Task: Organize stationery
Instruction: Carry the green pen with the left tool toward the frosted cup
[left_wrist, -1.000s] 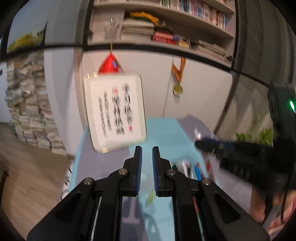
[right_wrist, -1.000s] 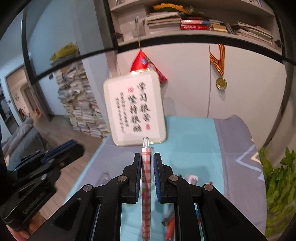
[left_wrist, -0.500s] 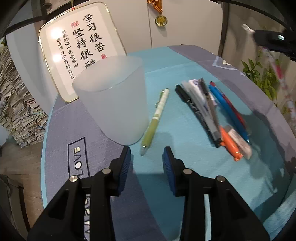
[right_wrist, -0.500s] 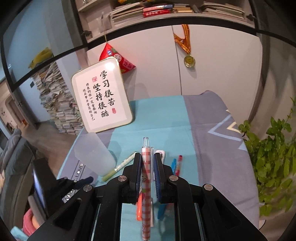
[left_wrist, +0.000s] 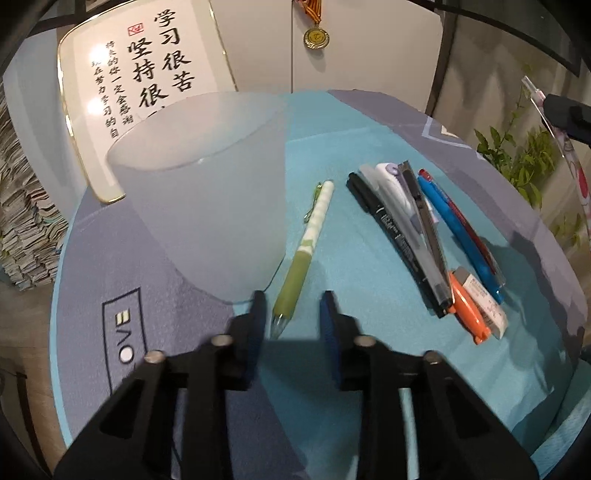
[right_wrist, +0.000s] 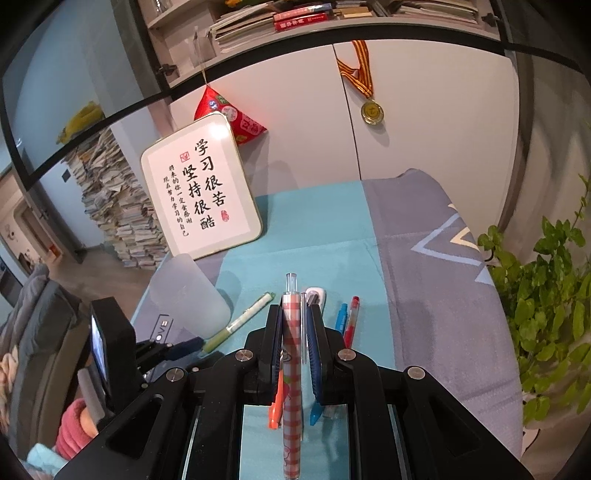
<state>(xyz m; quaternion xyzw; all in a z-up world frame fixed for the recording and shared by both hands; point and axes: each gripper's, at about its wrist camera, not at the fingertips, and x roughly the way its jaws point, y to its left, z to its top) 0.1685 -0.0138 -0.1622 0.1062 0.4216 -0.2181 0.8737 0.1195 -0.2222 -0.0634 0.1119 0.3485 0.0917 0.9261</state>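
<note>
A frosted translucent cup (left_wrist: 207, 206) stands on the blue mat (left_wrist: 362, 266). A green and white pen (left_wrist: 303, 251) lies just right of it. My left gripper (left_wrist: 291, 310) is open, its fingers either side of that pen's tip, low over the mat. A bundle of pens, markers and an eraser (left_wrist: 424, 236) lies further right. My right gripper (right_wrist: 295, 321) is shut on a red checked pen (right_wrist: 291, 369), held upright above the table; it shows at the left wrist view's right edge (left_wrist: 565, 155). The cup (right_wrist: 188, 291) and green pen (right_wrist: 240, 325) show below it.
A framed calligraphy board (right_wrist: 203, 188) leans on the wall behind the cup. A medal (right_wrist: 373, 110) and a red pouch (right_wrist: 232, 114) hang on the cabinet. A green plant (right_wrist: 546, 295) is off the table's right side. Book stacks (right_wrist: 114, 206) stand left.
My left gripper has swung down from facing the wall, opened, and moved in over the green pen's tip. My right gripper holds the checked pen and has tilted down over the table.
</note>
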